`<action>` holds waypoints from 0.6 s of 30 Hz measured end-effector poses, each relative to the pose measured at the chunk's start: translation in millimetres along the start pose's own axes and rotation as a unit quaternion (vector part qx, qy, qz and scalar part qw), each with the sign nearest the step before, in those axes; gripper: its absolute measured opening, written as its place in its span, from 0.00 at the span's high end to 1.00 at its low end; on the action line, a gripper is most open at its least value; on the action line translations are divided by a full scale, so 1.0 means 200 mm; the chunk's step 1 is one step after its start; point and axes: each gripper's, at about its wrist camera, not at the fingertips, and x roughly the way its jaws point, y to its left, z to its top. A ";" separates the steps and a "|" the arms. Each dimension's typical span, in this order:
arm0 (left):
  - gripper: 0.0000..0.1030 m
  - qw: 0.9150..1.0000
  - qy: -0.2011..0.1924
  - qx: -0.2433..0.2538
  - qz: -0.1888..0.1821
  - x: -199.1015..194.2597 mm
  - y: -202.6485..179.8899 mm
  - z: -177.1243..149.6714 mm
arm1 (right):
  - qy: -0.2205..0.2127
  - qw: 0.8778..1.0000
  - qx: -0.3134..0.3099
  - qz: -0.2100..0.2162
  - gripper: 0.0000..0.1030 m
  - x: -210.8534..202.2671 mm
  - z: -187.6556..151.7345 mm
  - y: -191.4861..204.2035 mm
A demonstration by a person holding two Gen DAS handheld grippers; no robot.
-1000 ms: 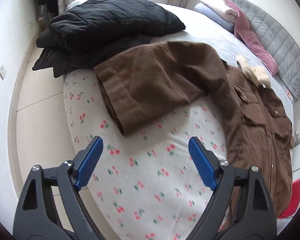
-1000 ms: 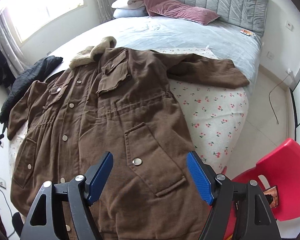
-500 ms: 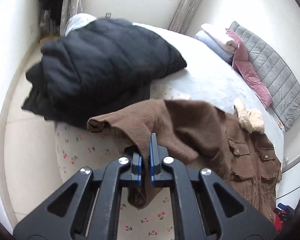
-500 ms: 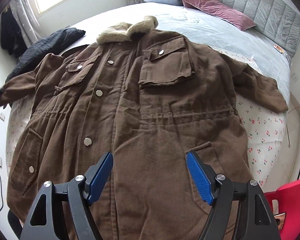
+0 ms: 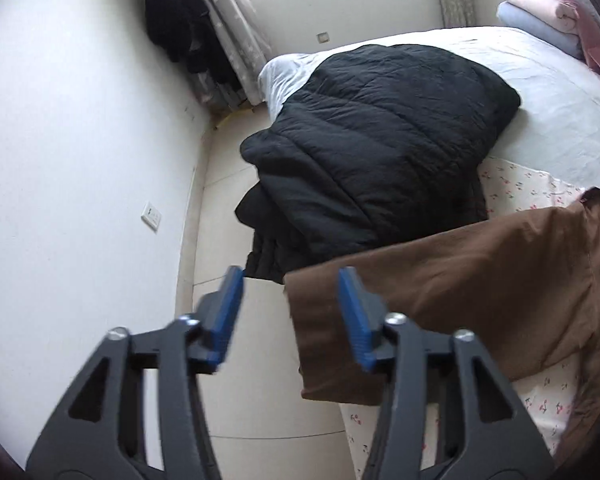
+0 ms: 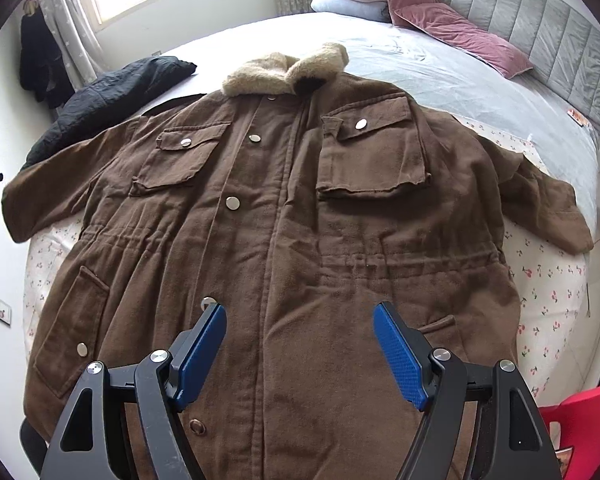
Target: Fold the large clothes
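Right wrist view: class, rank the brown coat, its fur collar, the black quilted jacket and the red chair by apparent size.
1. brown coat
2. black quilted jacket
3. fur collar
Unranked: red chair, cut off by the frame.

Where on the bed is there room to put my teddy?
Free: the grey sheet between the coat's furry collar and the pink pillows. Crowded: the brown coat fills the near end, with the black jacket beside its sleeve.

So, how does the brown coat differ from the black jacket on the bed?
The brown coat lies spread flat, front up, sleeves out; the black jacket sits folded in a thick pile. The coat has a beige fur collar and metal snaps; the jacket is quilted and plain. Both rest on the bed.
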 end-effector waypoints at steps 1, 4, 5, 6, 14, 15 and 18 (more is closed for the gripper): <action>0.30 1.000 -0.010 0.007 -0.015 -0.05 -0.02 -0.01 | 0.000 1.000 0.005 -0.004 0.25 -0.01 0.00 -0.03; 0.28 0.997 -0.027 0.043 -0.066 -0.19 -0.17 -0.04 | -0.005 1.000 0.026 -0.012 0.25 -0.07 0.01 -0.16; 0.24 0.994 -0.030 0.055 -0.088 -0.25 -0.25 -0.06 | -0.008 0.999 0.034 -0.013 0.25 -0.09 0.02 -0.21; 0.22 0.991 -0.032 0.064 -0.112 -0.30 -0.31 -0.07 | -0.012 0.999 0.044 -0.016 0.25 -0.11 0.02 -0.27; 0.17 0.943 -0.002 0.111 -0.314 -0.71 -0.87 -0.20 | -0.005 0.989 0.131 -0.065 0.25 -0.19 0.07 -0.85; 0.17 0.937 0.004 0.119 -0.330 -0.75 -0.93 -0.21 | -0.001 0.987 0.146 -0.070 0.25 -0.19 0.08 -0.95; 0.17 0.919 0.019 0.145 -0.366 -0.86 -1.15 -0.28 | 0.014 0.979 0.185 -0.088 0.25 -0.15 0.12 -1.22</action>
